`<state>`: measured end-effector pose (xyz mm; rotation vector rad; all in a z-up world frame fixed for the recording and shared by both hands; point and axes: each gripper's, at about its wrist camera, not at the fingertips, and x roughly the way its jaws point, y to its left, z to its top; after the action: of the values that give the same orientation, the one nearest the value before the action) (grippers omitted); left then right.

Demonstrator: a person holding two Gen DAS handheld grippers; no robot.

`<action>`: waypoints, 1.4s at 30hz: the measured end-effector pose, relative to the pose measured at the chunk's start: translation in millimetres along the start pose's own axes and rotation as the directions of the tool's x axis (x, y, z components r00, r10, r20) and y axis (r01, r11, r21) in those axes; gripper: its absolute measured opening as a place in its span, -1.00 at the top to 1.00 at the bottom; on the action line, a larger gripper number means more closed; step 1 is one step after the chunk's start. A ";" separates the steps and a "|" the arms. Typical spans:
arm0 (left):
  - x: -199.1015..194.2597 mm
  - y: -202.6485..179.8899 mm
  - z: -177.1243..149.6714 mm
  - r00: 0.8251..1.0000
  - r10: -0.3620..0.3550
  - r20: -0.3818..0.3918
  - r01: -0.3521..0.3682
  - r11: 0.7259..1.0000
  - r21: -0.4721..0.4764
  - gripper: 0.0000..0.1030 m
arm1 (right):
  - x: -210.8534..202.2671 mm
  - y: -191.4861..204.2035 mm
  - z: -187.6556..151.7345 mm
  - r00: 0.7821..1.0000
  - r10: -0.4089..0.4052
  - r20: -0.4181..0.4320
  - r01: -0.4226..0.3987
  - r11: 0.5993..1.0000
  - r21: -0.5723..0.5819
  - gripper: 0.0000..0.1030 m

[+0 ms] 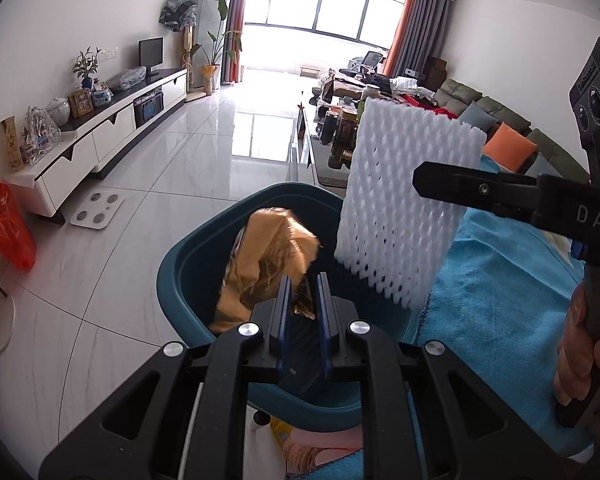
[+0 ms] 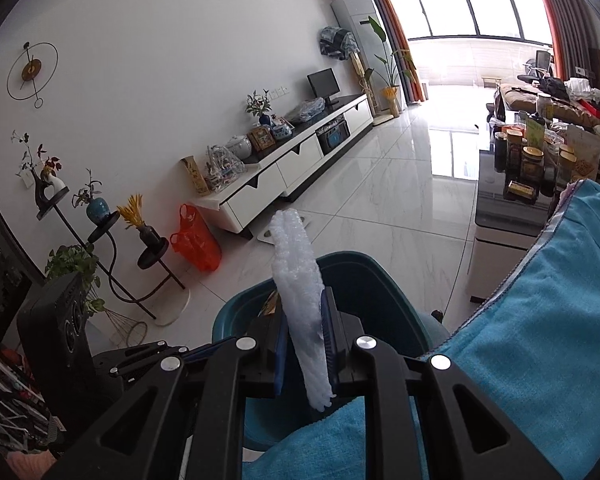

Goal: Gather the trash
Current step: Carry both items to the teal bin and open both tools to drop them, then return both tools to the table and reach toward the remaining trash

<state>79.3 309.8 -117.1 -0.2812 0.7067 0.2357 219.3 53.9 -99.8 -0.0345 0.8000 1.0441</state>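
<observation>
My left gripper (image 1: 303, 294) is shut on a crumpled golden wrapper (image 1: 268, 256), which hangs over the mouth of the teal bin (image 1: 176, 268). To its right a white foam net sleeve (image 1: 404, 200) hangs over the bin's right rim, pinched by my right gripper (image 1: 420, 182) coming in from the right, with a hand (image 1: 580, 356) on its handle. In the right wrist view my right gripper (image 2: 306, 320) is shut on that foam net sleeve (image 2: 296, 272) seen edge-on, above the teal bin (image 2: 364, 280).
A blue towel (image 1: 496, 296) covers the surface right of the bin. Behind it a coffee table (image 2: 500, 208) holds several jars. A white TV cabinet (image 1: 100, 136) lines the left wall, with an orange plastic bag (image 1: 10, 232), a bathroom scale (image 1: 97, 209) and a plant stand (image 2: 112, 248) nearby.
</observation>
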 end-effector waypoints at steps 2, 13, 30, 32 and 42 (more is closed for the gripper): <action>8.5 -4.1 1.8 1.000 -0.003 -0.006 0.003 1.000 -0.005 0.74 | 1.9 -0.1 -2.4 1.000 -0.010 -0.015 0.010 1.000 0.007 0.68; -1.2 0.1 4.3 0.999 0.001 0.037 0.001 0.999 -0.040 0.36 | -15.1 -0.2 -10.4 0.999 -0.036 0.006 0.036 0.999 0.006 0.37; -78.8 -143.4 -20.6 0.937 -0.328 0.117 0.288 0.919 0.270 -0.22 | -191.3 -43.7 -62.1 0.948 -0.235 0.215 0.233 0.972 0.035 0.07; -76.6 -168.3 -27.6 0.923 -0.373 0.088 0.333 0.894 0.299 -0.22 | -213.9 -55.9 -72.4 0.933 -0.276 0.230 0.268 0.961 0.067 0.07; -76.6 -274.9 -63.5 0.844 -0.534 -0.054 0.502 0.750 0.430 -0.22 | -313.7 -114.2 -140.5 0.826 -0.512 0.238 0.451 0.852 0.267 0.06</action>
<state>68.6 22.4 -64.5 -0.0348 0.5631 -0.4466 148.6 -297.9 -50.2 0.0887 0.5674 0.4624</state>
